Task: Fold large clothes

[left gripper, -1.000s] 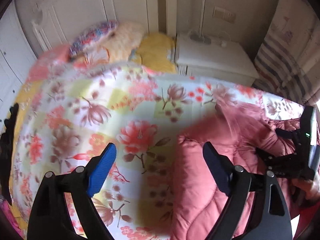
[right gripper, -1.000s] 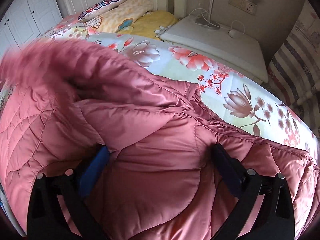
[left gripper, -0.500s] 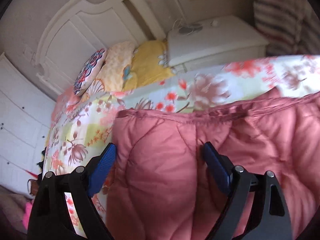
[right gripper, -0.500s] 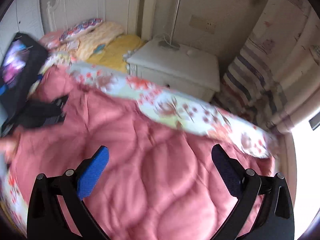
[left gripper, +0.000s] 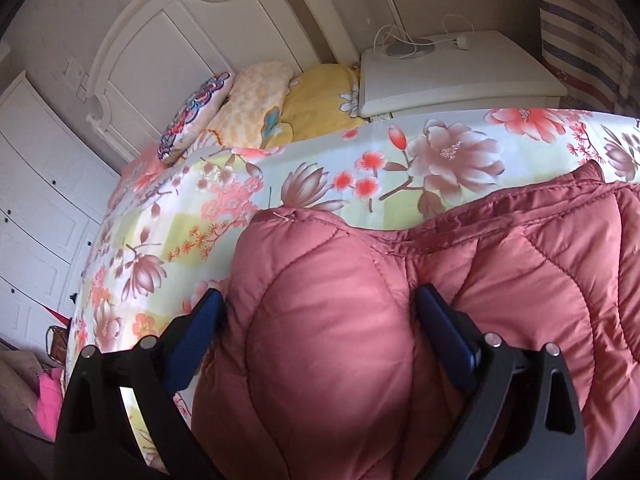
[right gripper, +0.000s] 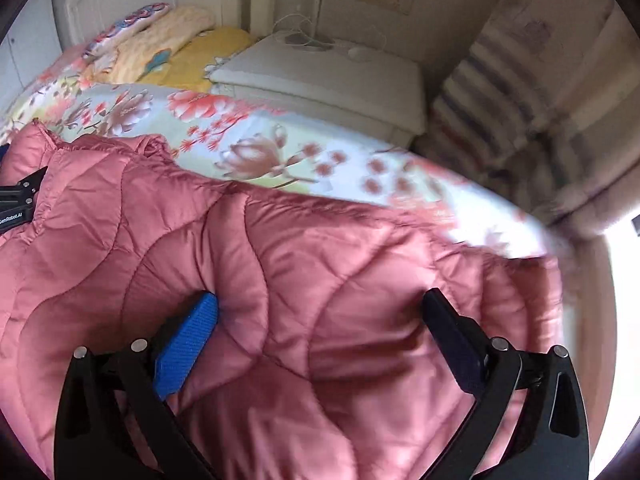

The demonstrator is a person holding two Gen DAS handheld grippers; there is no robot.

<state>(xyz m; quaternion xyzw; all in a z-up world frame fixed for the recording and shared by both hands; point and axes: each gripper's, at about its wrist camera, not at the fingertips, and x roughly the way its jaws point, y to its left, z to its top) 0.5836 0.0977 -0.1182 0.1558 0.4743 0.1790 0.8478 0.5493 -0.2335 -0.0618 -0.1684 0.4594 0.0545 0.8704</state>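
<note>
The left gripper [left gripper: 316, 312] bears small white lettering on its body, seen at the left edge of the right wrist view, that reads something like "GenRobot.AI". A pink quilted jacket [right gripper: 280, 264] lies spread on a bed under a floral bedspread [left gripper: 248, 184], with pillows [left gripper: 224, 116] by a white headboard [left gripper: 192, 28], a white nightstand [left gripper: 456, 72] and a striped curtain [left gripper: 584, 28]. The left jaws have just been opening and stand wide astride a puffed fold of the jacket, blue pads [left gripper: 200, 328] beside it, while the right gripper [right gripper: 320, 312] is also spread wide, with jacket fabric bulging between its fingers.
</note>
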